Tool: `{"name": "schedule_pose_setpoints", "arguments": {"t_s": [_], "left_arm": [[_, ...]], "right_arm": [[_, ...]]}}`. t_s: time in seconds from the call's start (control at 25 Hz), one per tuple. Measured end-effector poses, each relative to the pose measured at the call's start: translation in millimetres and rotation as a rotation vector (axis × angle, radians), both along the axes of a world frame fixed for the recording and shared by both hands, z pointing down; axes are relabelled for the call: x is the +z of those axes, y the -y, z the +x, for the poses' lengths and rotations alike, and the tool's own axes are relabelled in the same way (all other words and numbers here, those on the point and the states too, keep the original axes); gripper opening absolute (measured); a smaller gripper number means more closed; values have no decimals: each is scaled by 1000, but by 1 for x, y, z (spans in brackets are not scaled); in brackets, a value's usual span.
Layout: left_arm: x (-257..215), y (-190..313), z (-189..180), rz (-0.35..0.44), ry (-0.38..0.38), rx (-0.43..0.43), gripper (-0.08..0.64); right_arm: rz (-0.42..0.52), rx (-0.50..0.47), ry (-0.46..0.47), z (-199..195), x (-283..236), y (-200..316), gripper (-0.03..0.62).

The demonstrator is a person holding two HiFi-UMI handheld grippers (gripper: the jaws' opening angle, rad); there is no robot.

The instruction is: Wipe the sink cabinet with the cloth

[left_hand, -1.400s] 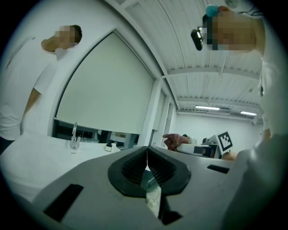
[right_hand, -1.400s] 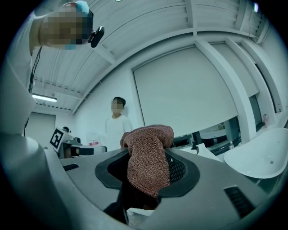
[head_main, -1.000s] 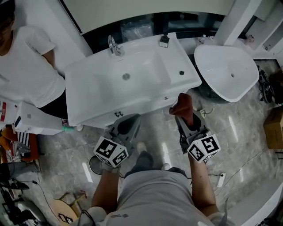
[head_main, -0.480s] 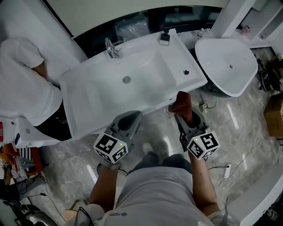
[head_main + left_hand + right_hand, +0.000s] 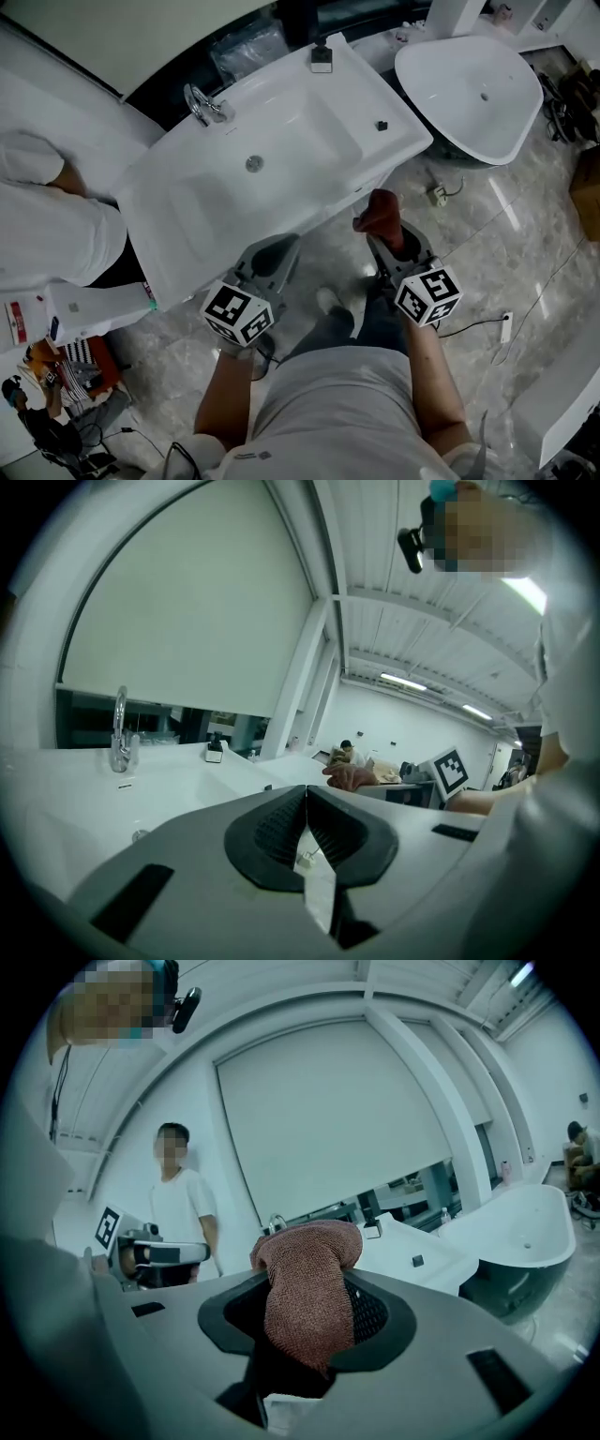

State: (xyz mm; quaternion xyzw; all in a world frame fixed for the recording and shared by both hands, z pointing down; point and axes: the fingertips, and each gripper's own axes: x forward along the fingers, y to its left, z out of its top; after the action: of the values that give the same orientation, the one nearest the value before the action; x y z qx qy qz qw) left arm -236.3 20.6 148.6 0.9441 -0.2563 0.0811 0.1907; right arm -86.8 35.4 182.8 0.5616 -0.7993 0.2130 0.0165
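Grey marble floor (image 5: 525,253) all round, with the white sink cabinet (image 5: 398,141) sitting at an angle straight ahead and a person in a white shirt (image 5: 47,234) off to the left. So the right gripper (image 5: 386,236) is clamped down on the cloth (image 5: 380,212), a reddish-brown wad that bulges out past the jaw tips and points at the cabinet's front edge near its right end. It's right up by that edge, but I can't tell whether it's actually touching. Left gripper (image 5: 279,247) has its jaws pressed together with nothing in them, hanging low in front of the cabinet's middle. My read: this is the approach, cloth lined up and no wiping pass clearly started. Next move looks like pushing the wad flat against the front face, then dragging it sideways along the cabinet, keeping the squeeze firm so it doesn't slip out.
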Motion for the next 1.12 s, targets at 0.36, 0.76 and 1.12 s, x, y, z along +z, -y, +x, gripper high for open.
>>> {"name": "schedule_pose_setpoints", "arguments": {"t_s": [0.36, 0.76, 1.12], "left_arm": [[38, -10, 41, -51, 91, 78, 12], [88, -13, 61, -94, 202, 145, 14], [140, -19, 91, -120, 277, 255, 14]], "right_arm": [[-112, 41, 17, 37, 77, -3, 166], [-263, 44, 38, 38, 197, 17, 166], [-337, -29, 23, 8, 281, 43, 166]]}}
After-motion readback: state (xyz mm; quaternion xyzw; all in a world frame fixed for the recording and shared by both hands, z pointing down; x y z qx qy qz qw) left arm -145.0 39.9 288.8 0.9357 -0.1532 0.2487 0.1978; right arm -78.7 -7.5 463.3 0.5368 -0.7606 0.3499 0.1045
